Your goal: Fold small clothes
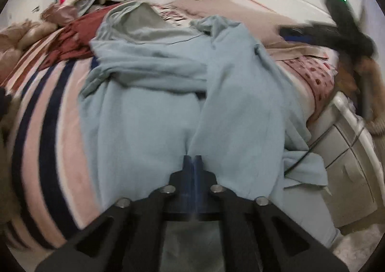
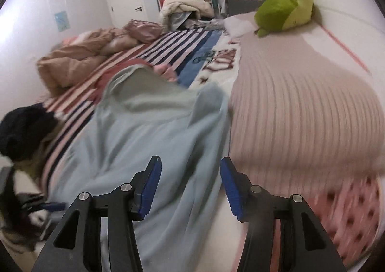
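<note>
Hoodie, pale blue, sprawls rumpled across the striped blanket; left gripper pinches its near hem, right gripper hangs spread and empty above its edge, so a one-sided pull would likely bunch it.

Ahead of my right gripper I see bare ribbed blanket — open room; green plush far back, brown duvet probably blocks left.
</note>
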